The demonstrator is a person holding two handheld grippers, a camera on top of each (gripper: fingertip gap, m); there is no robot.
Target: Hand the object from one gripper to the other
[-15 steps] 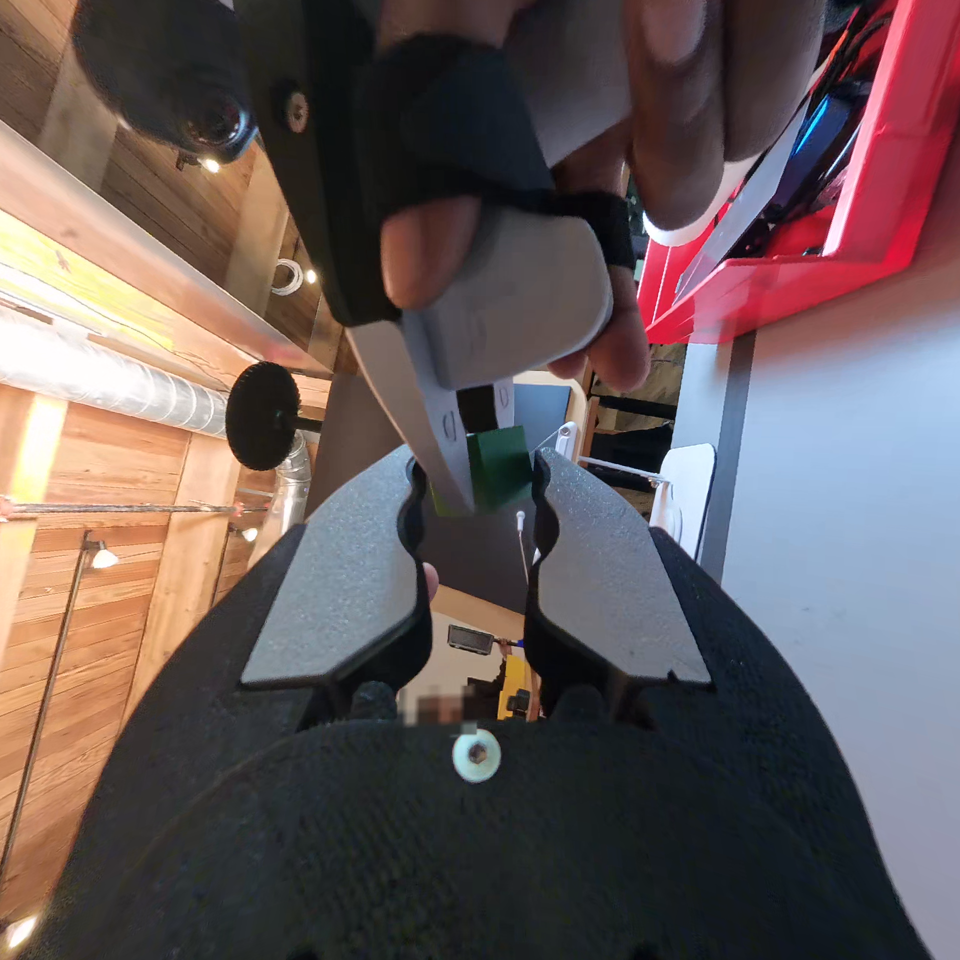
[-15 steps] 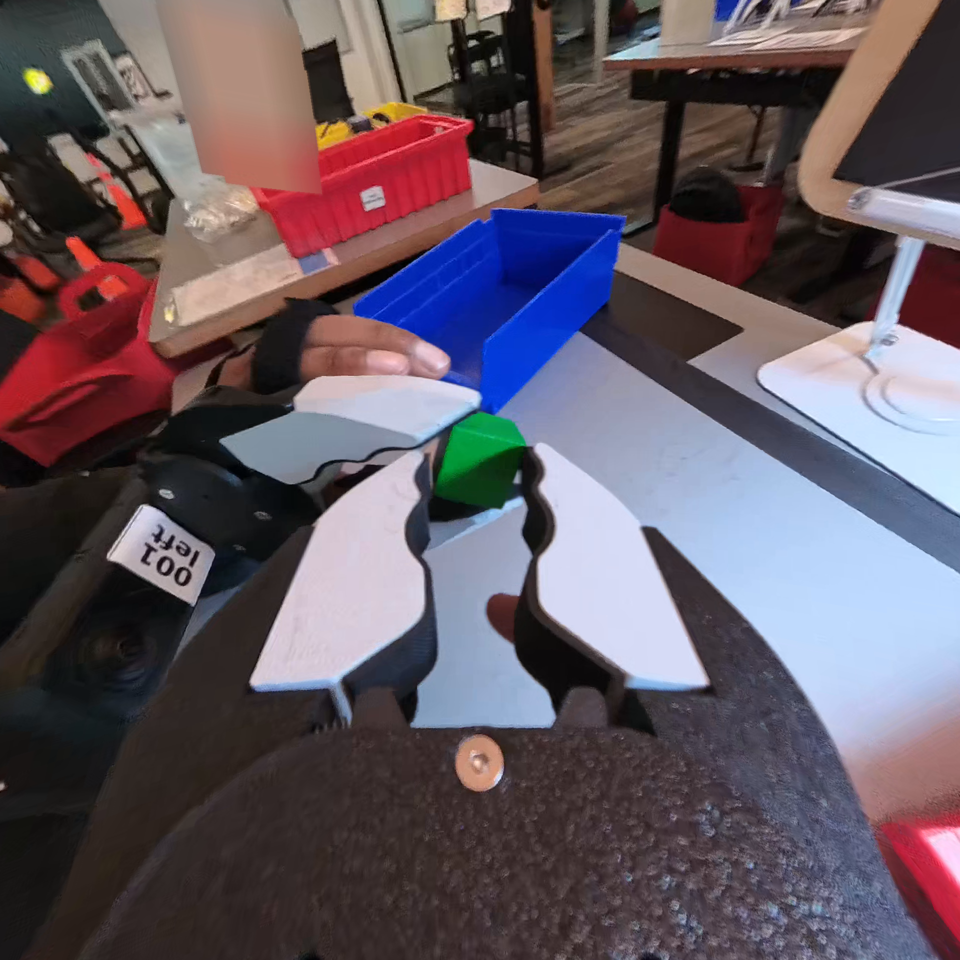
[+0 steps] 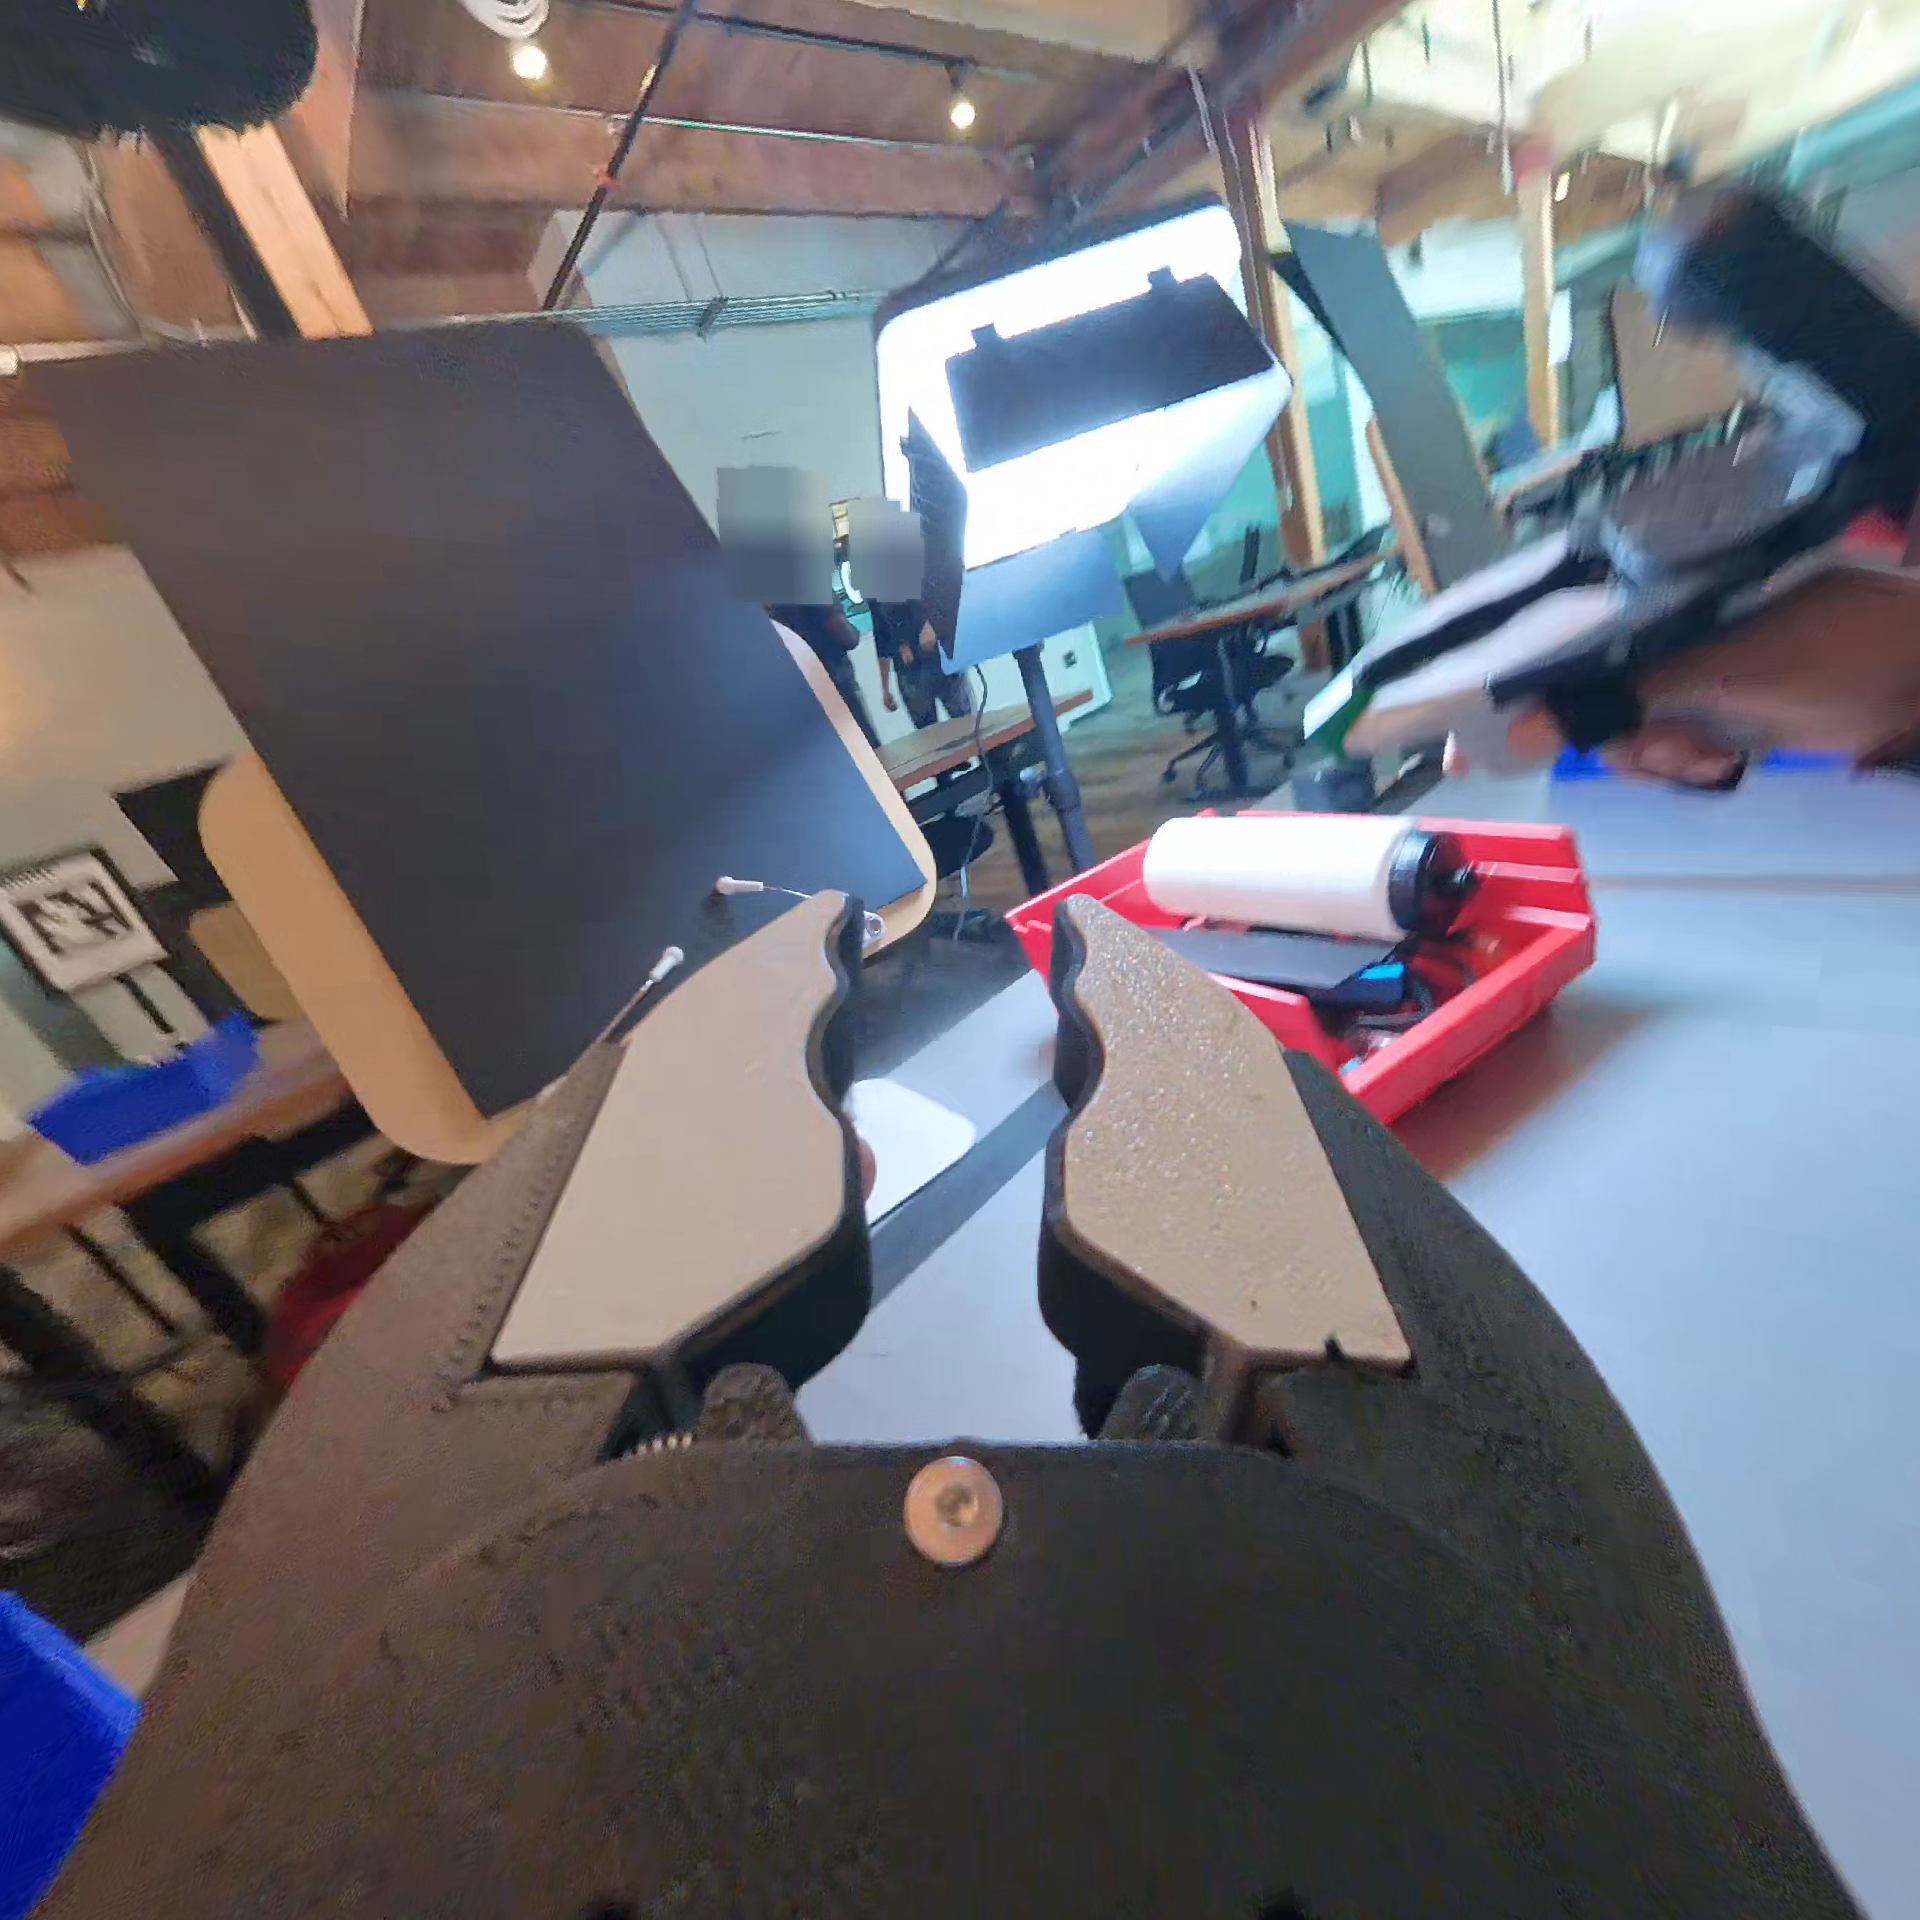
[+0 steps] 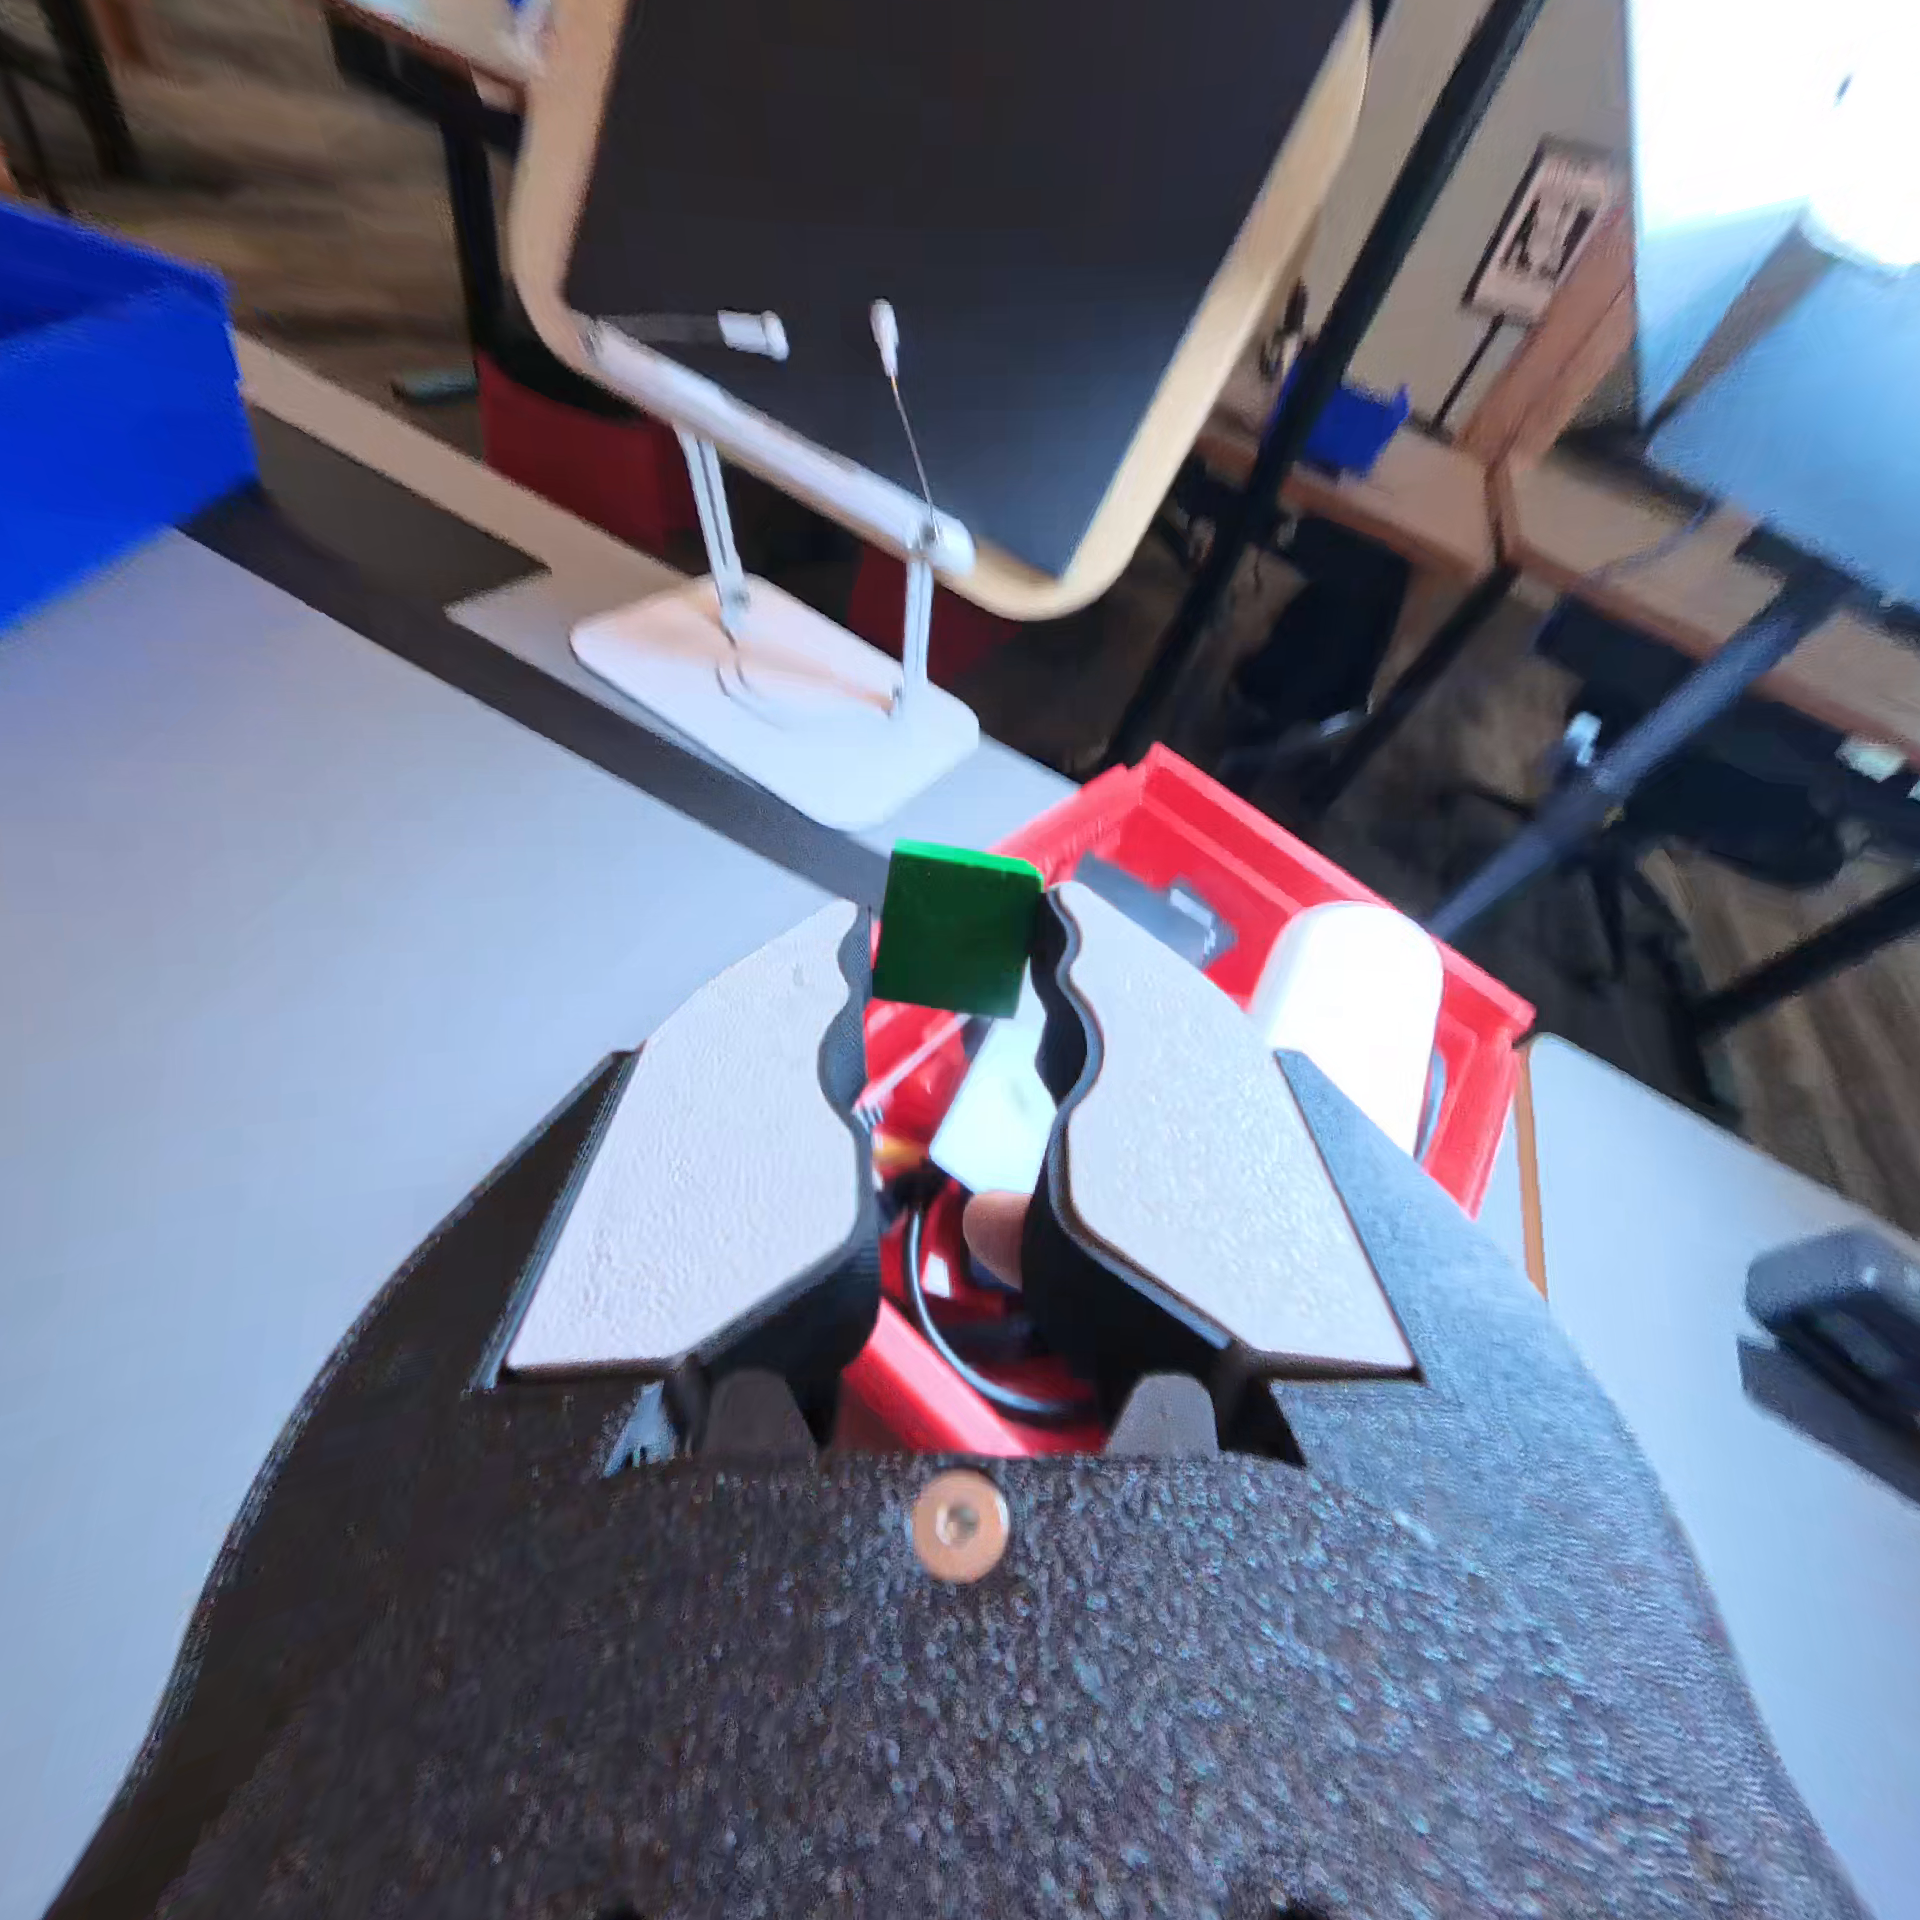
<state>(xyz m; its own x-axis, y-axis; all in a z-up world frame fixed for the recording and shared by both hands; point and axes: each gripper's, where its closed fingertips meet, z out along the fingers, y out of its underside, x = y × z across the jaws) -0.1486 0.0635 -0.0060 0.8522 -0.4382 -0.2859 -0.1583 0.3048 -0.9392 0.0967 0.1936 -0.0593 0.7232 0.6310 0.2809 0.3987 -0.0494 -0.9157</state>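
In the right wrist view my right gripper (image 4: 956, 925) is shut on a small green cube (image 4: 956, 930), pinched between its fingertips and held in the air above a red bin (image 4: 1226, 831). My left gripper (image 3: 961, 935) is open and empty over the grey table (image 3: 1662, 1247). In the left wrist view the right gripper (image 3: 1340, 707) shows blurred at the upper right, in a gloved hand, with a sliver of the green cube (image 3: 1322, 717) at its tips. The two grippers are well apart.
The red bin (image 3: 1475, 1049) holds a white roll (image 3: 1278, 878) and cables. A dark board on a white stand (image 4: 779, 686) rises at the table's far edge. A blue bin (image 4: 94, 395) is at the left, a black object (image 4: 1839, 1320) at the right. The left gripper's tips are roughly 30 centimetres from the right gripper's.
Both grippers were together at the cube. Now the right gripper has shut on it and carried it away over the red bin. The left gripper has swung away empty.
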